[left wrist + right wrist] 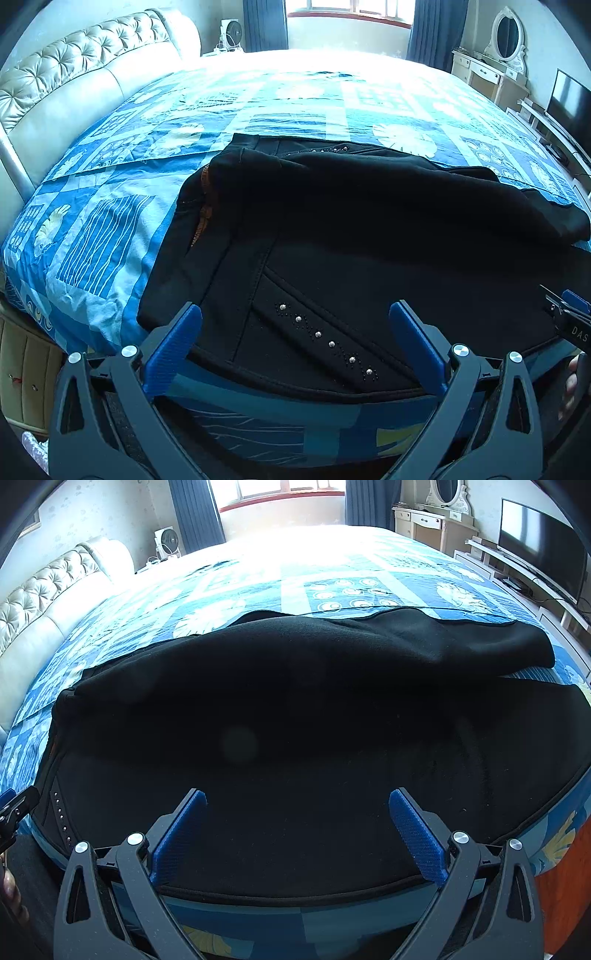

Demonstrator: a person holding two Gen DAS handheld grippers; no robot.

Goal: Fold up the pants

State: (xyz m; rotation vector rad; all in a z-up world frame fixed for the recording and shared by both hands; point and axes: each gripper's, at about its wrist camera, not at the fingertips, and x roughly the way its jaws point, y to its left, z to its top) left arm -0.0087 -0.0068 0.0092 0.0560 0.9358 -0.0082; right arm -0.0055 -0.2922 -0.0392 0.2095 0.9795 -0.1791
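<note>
Black pants [332, 236] lie on the bed near its front edge, with one part folded loosely over the rest. A studded pocket trim [325, 338] shows near the waistband. My left gripper [295, 314] is open and empty just above the waistband end. The right gripper's tip [565, 310] shows at the right edge. In the right wrist view the pants [314, 709] fill the middle. My right gripper [297, 801] is open and empty over the near edge of the fabric. The left gripper's tip [14, 808] shows at the left edge.
The bed has a blue patterned cover [110, 206] and a tufted cream headboard [74, 74] on the left. A dresser with a mirror [506, 55] and a TV [539, 542] stand on the right. A fan [231, 33] and window are at the far end.
</note>
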